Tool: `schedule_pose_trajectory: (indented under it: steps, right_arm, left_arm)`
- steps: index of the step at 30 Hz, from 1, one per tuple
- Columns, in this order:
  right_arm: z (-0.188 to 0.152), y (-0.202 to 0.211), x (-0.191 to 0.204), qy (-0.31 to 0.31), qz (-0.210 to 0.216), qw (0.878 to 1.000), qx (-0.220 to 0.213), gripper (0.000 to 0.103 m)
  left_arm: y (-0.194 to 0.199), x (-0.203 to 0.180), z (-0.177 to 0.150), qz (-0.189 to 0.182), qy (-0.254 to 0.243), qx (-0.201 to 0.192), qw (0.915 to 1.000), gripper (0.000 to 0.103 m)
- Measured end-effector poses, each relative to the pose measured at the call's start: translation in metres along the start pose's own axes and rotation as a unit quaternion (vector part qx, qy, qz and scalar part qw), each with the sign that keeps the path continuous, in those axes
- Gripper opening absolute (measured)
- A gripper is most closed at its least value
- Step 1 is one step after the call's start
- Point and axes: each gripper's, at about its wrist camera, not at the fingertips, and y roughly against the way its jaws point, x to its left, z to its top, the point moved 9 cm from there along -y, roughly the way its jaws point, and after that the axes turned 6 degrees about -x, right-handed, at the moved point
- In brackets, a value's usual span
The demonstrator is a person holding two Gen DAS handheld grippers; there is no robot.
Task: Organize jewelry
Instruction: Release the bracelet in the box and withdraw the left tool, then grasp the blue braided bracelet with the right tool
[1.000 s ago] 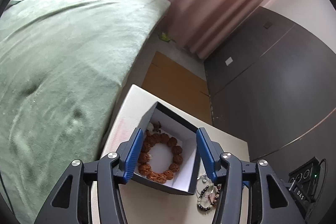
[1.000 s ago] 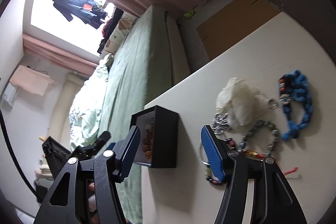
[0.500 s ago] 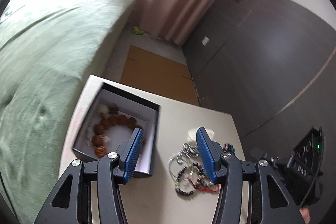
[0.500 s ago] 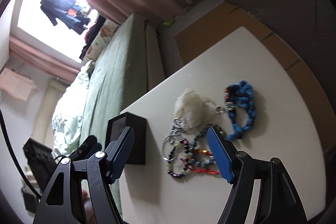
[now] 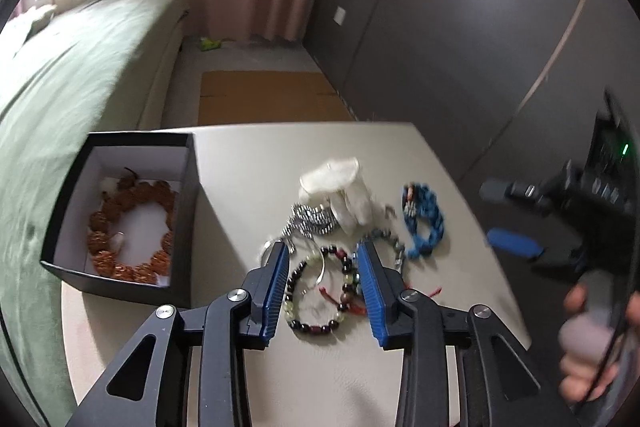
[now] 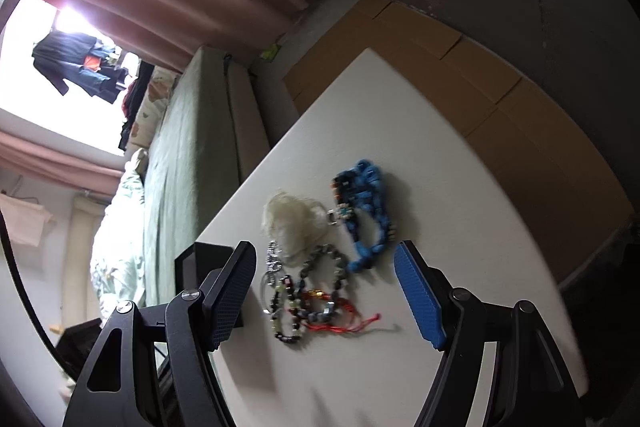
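Left gripper [image 5: 322,277] jaws open, empty, poised above dark-and-pale round-bead bracelet [image 5: 320,291] on beige table [image 5: 248,179]. Right gripper [image 6: 326,293] wide open, idle. Advise lowering squarely, pinching one bead strand only, avoiding red cord [image 5: 430,291]; open black box [image 5: 182,227] lies leftward.

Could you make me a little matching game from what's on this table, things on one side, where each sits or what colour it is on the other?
Things:
1. brown bead bracelet
2. blue woven bracelet
3. dark bead bracelet
4. white pouch

Descriptions:
A. framed between the left gripper's open fingers
B. inside the black box
C. farthest right of the pile on the table
D. pale cloth at the far side of the pile

Pairs: 1-B, 2-C, 3-A, 4-D
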Motion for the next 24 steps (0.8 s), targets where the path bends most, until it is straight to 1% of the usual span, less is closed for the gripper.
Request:
schedule_pose_trajectory:
  steps: [2,6,8,11,16,24]
  right_arm:
    - [0.002,0.003,-0.005,-0.001,-0.007,1.0,-0.002,0.072]
    - [0.003,0.006,-0.011,-0.004,-0.013,1.0,0.0,0.072]
    - [0.004,0.007,-0.012,-0.004,-0.013,1.0,0.001,0.072]
    - [0.004,0.008,-0.013,-0.002,-0.013,1.0,0.001,0.072]
    - [0.005,0.009,-0.013,-0.001,-0.015,1.0,0.0,0.072]
    - [0.0,0.0,-0.011,0.01,-0.021,1.0,0.013,0.072]
  left_arm:
    - [-0.007,-0.005,-0.008,0.001,-0.006,0.012,0.9999,0.03]
    - [-0.019,-0.007,-0.017,0.013,-0.021,0.029,0.9993,0.028]
    - [-0.024,-0.008,-0.021,0.018,-0.033,0.033,0.9987,0.025]
    - [-0.029,-0.008,-0.027,0.031,-0.053,0.04,0.9973,0.022]
    - [-0.041,-0.001,-0.033,0.049,-0.068,0.054,0.995,0.021]
    - [-0.043,-0.003,-0.033,0.065,-0.106,0.048,0.9911,0.02]
